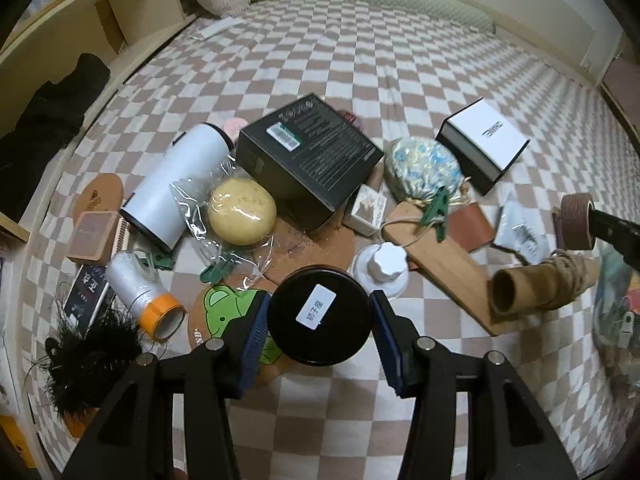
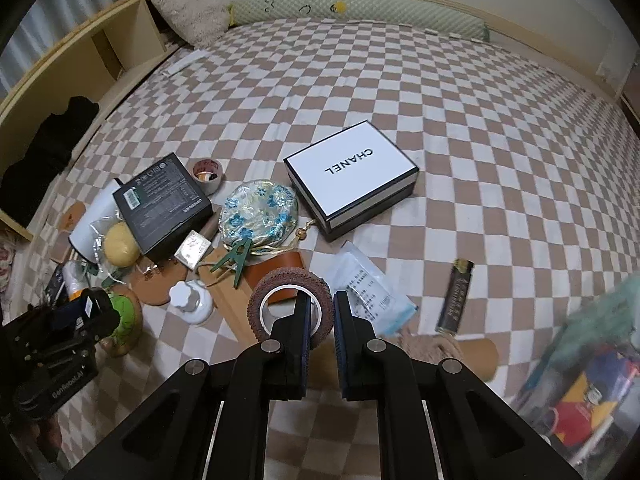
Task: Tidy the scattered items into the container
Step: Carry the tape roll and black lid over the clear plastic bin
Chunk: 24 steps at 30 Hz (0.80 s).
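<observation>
Left wrist view: the left gripper [image 1: 320, 330] is shown part-open, its blue-padded fingers [image 1: 256, 336] pressed against both sides of a round black tin [image 1: 320, 316] bearing a white label; the tin is held above the checkered bedcover [image 1: 400, 80]. Beneath and beyond it a clutter is spread: a green bear coaster [image 1: 224, 312], a white tumbler [image 1: 176, 188] lying on its side, a yellow bun in clear wrap [image 1: 242, 212], a black carton [image 1: 308, 156], a floral pouch [image 1: 424, 172], a green clothes peg [image 1: 436, 212], a white knobbed lid [image 1: 384, 268], a wooden board [image 1: 444, 264], a cardboard tube wound with twine [image 1: 536, 284] and a white-topped box [image 1: 484, 140]. At the right edge a brown tape roll [image 1: 576, 220] is seen on the other gripper's finger. Right wrist view: the right gripper [image 2: 322, 316] is shown almost fully closed, with the wall of the brown tape roll [image 2: 290, 304] pinched between its pads and the roll raised clear of the bedcover [image 2: 480, 120]. The white-topped box [image 2: 352, 176] lies beyond it, a printed plastic packet [image 2: 368, 288] and a dark lighter [image 2: 456, 296] to the right. A clear container [image 2: 592, 392] with colourful contents is seen, blurred, at the lower right edge. The left gripper [image 2: 86, 308] appears at the left edge.
</observation>
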Motion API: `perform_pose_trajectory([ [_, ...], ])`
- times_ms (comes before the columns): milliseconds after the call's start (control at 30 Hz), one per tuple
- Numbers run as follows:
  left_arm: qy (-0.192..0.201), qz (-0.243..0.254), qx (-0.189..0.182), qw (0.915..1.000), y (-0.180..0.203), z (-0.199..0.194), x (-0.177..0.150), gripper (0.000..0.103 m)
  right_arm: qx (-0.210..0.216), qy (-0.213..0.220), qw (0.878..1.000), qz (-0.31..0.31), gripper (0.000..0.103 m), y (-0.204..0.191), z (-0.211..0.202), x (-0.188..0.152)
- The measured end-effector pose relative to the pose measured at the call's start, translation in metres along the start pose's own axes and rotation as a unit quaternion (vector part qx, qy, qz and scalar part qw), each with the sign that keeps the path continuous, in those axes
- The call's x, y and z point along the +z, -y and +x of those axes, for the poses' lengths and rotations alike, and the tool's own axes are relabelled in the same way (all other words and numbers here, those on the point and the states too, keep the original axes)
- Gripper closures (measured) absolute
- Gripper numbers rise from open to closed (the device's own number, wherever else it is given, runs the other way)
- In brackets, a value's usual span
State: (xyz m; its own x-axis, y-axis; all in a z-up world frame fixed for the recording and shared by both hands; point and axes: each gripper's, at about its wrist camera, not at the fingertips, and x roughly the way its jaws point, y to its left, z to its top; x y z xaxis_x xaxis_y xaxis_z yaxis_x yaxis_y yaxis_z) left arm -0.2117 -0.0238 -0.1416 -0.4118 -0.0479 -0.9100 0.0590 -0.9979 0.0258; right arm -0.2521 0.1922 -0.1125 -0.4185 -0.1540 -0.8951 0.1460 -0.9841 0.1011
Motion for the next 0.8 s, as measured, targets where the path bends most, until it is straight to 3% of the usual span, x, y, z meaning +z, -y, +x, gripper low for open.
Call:
perform_pose_trajectory([
  [467, 0.056, 0.005, -0.028, 0.998, 0.018, -0.06, -0.005, 0.053, 0.002, 0.04, 0.999, -0.014, 0.092, 0.019, -0.074, -0.031],
  [800, 0.091, 0.017, -0.036, 0.9951, 0.033, -0.092, -0.007, 0.053, -0.036, 0.069, 0.996, -0.031, 0.092, 0.037, -0.113, -0.048],
])
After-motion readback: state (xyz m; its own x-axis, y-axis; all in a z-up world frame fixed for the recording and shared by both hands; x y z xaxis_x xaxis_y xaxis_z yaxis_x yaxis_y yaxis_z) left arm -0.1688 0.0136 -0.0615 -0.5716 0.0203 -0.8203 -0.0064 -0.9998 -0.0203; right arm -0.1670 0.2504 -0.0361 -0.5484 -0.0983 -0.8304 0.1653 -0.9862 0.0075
